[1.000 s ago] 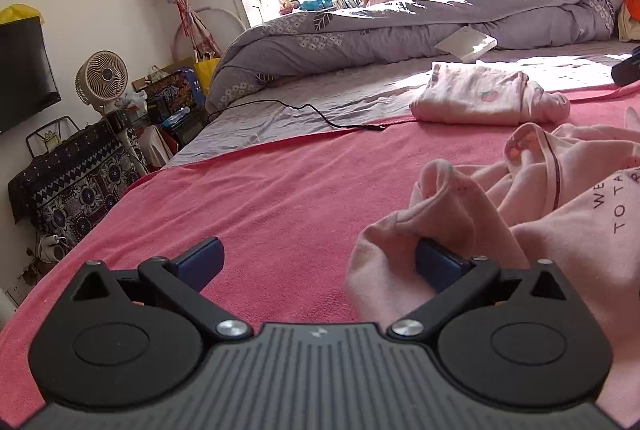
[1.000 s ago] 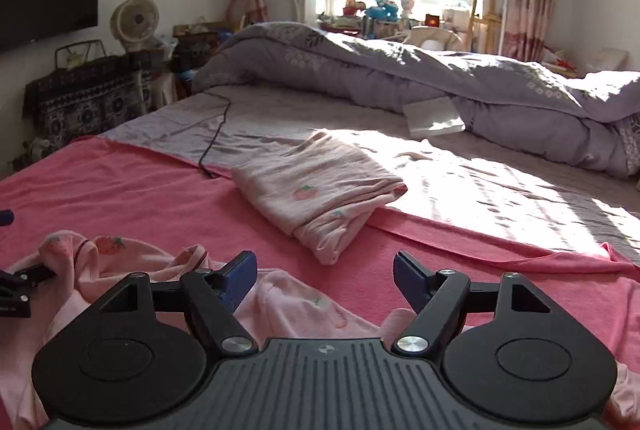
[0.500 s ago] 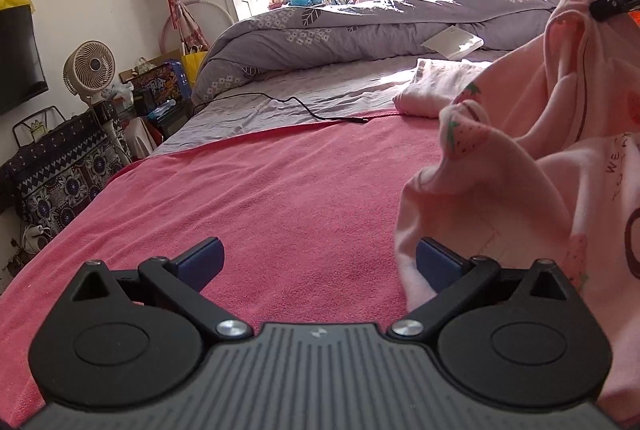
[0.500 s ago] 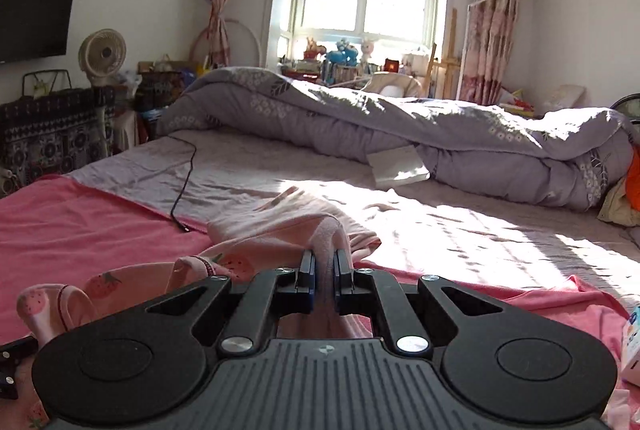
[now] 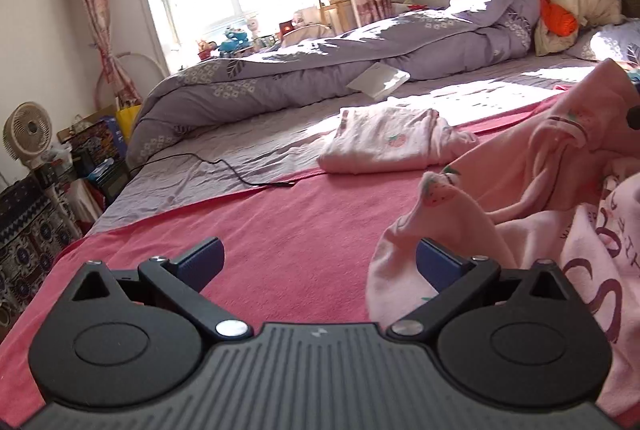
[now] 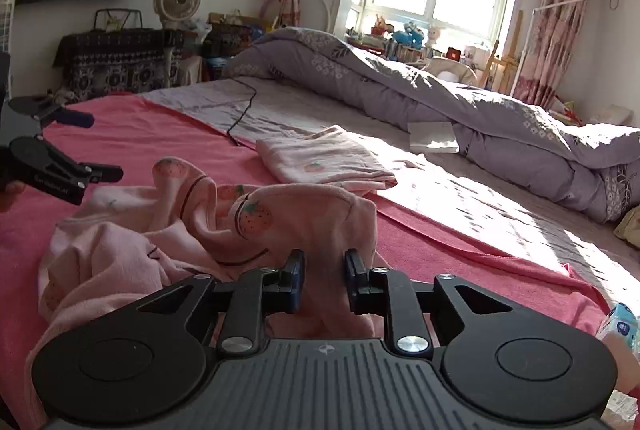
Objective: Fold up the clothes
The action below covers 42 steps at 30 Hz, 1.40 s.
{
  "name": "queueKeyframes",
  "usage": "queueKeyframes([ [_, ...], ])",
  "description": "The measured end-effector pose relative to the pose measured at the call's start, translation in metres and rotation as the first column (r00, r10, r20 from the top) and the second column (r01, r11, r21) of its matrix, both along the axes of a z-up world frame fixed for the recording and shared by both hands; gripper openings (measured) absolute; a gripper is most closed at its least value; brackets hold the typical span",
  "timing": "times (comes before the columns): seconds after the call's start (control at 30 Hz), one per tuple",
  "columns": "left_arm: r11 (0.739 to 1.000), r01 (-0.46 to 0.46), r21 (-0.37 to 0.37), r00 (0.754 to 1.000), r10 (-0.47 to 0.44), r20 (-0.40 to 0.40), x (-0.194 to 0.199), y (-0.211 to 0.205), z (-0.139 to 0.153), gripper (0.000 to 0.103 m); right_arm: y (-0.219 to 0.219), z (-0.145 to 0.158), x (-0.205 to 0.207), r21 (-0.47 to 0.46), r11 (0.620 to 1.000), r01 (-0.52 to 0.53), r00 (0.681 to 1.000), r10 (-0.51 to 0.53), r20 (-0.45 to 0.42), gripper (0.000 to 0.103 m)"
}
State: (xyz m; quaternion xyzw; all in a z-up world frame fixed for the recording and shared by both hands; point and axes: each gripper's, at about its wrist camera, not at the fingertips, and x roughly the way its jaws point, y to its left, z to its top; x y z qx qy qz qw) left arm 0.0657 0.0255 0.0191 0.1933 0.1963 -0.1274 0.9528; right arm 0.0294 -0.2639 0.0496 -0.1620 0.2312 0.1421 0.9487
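Note:
A crumpled pink garment [image 5: 520, 190] with strawberry prints lies on the red blanket [image 5: 280, 222]. My left gripper [image 5: 318, 254] stands wide open, and a fold of the garment rests against its right finger. In the right wrist view the same garment [image 6: 240, 218] is bunched in front of my right gripper [image 6: 324, 270]. Its jaws are opening, with a hump of the cloth still between the pads, loose. The left gripper [image 6: 96, 146] shows open at the left edge, just above the garment's far end. A folded pink garment [image 6: 320, 158] lies beyond, at the blanket's edge.
The bed's grey sheet [image 6: 480, 198] carries a rolled purple duvet [image 6: 440, 98], a white book [image 6: 434, 140] and a black cable [image 6: 240, 118]. A fan [image 6: 178, 0] and cluttered shelves stand at the left wall. A small packet [image 6: 618, 322] lies at the right.
My right gripper closed on the pink garment, carried it sideways, and now its jaws have parted again. The raised cloth has sunk back onto the blanket. My left gripper stayed open and turned.

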Motion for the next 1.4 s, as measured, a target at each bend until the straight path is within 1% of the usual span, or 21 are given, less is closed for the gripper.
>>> queueKeyframes([
  [0.03, 0.999, 0.032, 0.041, 0.999, -0.033, 0.019, 0.001, -0.006, -0.001, 0.103, 0.001, -0.001, -0.004, -0.023, 1.000, -0.009, 1.000, 0.010, 0.019, 0.056],
  [0.1, 0.994, 0.064, 0.091, 0.996, -0.069, 0.056, 0.004, -0.014, 0.001, 0.103, 0.000, -0.001, -0.010, -0.051, 0.998, -0.034, 0.998, 0.036, 0.055, 0.057],
  [0.13, 0.992, 0.085, 0.091, 0.994, -0.091, 0.062, 0.008, -0.017, 0.003, 0.103, -0.002, 0.000, -0.010, -0.049, 0.997, -0.053, 0.996, 0.056, 0.069, 0.058],
  [0.2, 0.987, 0.156, 0.050, 0.987, -0.158, 0.041, 0.020, -0.023, 0.008, 0.103, -0.001, 0.001, -0.003, -0.056, 0.994, -0.092, 0.992, 0.097, 0.078, 0.059],
  [0.3, 0.961, 0.275, -0.036, 0.958, -0.277, -0.074, 0.046, -0.036, 0.002, 0.103, 0.008, -0.009, 0.028, -0.103, 0.985, -0.141, 0.987, 0.148, 0.059, 0.060],
  [0.43, 0.963, 0.257, -0.084, 0.948, -0.268, -0.170, 0.067, -0.049, -0.022, 0.102, 0.016, -0.034, 0.075, -0.147, 0.967, -0.208, 0.976, 0.214, 0.027, 0.058],
  [0.47, 0.963, 0.250, -0.103, 0.946, -0.266, -0.184, 0.070, -0.049, -0.028, 0.101, 0.015, -0.041, 0.090, -0.123, 0.969, -0.213, 0.976, 0.216, 0.006, 0.058],
  [0.5, 0.962, 0.246, -0.118, 0.943, -0.266, -0.199, 0.072, -0.048, -0.032, 0.098, 0.014, -0.046, 0.104, -0.084, 0.974, -0.212, 0.977, 0.211, -0.024, 0.058],
  [0.53, 0.961, 0.245, -0.129, 0.940, -0.268, -0.209, 0.073, -0.047, -0.034, 0.085, 0.014, -0.053, 0.118, -0.044, 0.977, -0.206, 0.977, 0.204, -0.061, 0.058],
  [0.57, 0.960, 0.244, -0.138, 0.938, -0.270, -0.218, 0.074, -0.045, -0.034, 0.076, 0.014, -0.060, 0.131, -0.005, 0.980, -0.198, 0.975, 0.196, -0.100, 0.058],
  [0.6, 0.959, 0.243, -0.148, 0.935, -0.272, -0.227, 0.075, -0.044, -0.035, 0.072, 0.015, -0.068, 0.141, 0.020, 0.983, -0.183, 0.974, 0.184, -0.133, 0.058],
  [0.63, 0.958, 0.242, -0.156, 0.935, -0.273, -0.226, 0.074, -0.043, -0.034, 0.059, 0.016, -0.074, 0.146, 0.041, 0.985, -0.167, 0.973, 0.171, -0.155, 0.054],
  [0.67, 0.957, 0.240, -0.161, 0.937, -0.272, -0.221, 0.073, -0.042, -0.032, 0.052, 0.016, -0.079, 0.149, 0.060, 0.987, -0.150, 0.972, 0.159, -0.175, 0.045],
  [0.7, 0.957, 0.236, -0.166, 0.940, -0.268, -0.212, 0.070, -0.040, -0.030, 0.050, 0.016, -0.079, 0.144, 0.073, 0.987, -0.143, 0.976, 0.153, -0.154, 0.036],
  [0.73, 0.958, 0.231, -0.171, 0.943, -0.264, -0.202, 0.067, -0.039, -0.028, 0.042, 0.014, -0.074, 0.136, 0.080, 0.989, -0.123, 0.984, 0.132, -0.120, 0.012],
  [0.77, 0.959, 0.223, -0.174, 0.948, -0.255, -0.190, 0.064, -0.038, -0.025, 0.033, 0.012, -0.069, 0.128, 0.087, 0.991, -0.100, 0.991, 0.107, -0.086, 0.011],
  [0.87, 0.963, 0.195, -0.187, 0.962, -0.225, -0.154, 0.055, -0.036, -0.013, 0.027, 0.002, -0.045, 0.101, 0.136, 0.990, -0.041, 0.999, 0.040, 0.011, 0.009],
  [1.0, 0.958, 0.187, -0.217, 0.975, -0.207, -0.075, 0.035, -0.030, 0.017, 0.027, -0.012, -0.003, 0.065, 0.193, 0.980, -0.039, 0.993, 0.016, 0.119, 0.009],
  [1.13, 0.956, 0.189, -0.225, 0.982, -0.180, 0.061, -0.004, -0.021, 0.064, 0.027, -0.019, 0.040, 0.021, 0.219, 0.974, -0.062, 0.968, 0.005, 0.253, 0.009],
  [1.27, 0.966, 0.163, -0.201, 0.972, -0.123, 0.198, -0.050, -0.016, 0.113, 0.027, -0.017, 0.079, -0.014, 0.218, 0.974, -0.067, 0.929, -0.020, 0.371, 0.009],
  [1.4, 0.980, 0.122, -0.158, 0.933, -0.059, 0.354, -0.108, -0.011, 0.163, 0.024, -0.014, 0.121, -0.057, 0.209, 0.976, -0.068, 0.867, -0.046, 0.496, 0.009],
])
